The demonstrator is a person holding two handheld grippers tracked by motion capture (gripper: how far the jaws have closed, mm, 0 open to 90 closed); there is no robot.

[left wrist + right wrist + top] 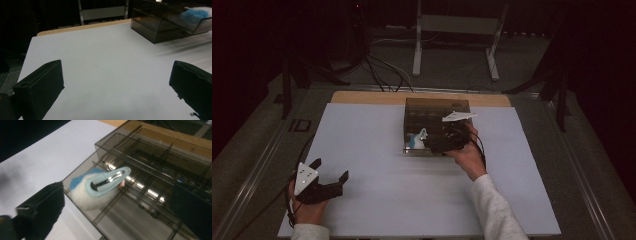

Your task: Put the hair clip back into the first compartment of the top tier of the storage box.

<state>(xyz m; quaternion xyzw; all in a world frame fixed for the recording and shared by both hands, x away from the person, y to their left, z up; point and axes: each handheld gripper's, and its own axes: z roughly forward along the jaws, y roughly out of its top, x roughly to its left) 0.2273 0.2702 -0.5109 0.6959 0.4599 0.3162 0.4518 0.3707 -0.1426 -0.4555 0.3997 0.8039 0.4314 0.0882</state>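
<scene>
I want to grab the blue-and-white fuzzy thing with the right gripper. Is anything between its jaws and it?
Nothing visible. The right gripper is open and apart from the fuzzy thing, which sits in a near-corner compartment of the smoky clear organizer; only thin dividers stand around it.

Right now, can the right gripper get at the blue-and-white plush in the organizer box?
Probably yes. The right gripper hangs over the organizer box, jaws wide open, and the plush sits in an open-topped near corner compartment between them; thin dividers crowd it.
</scene>
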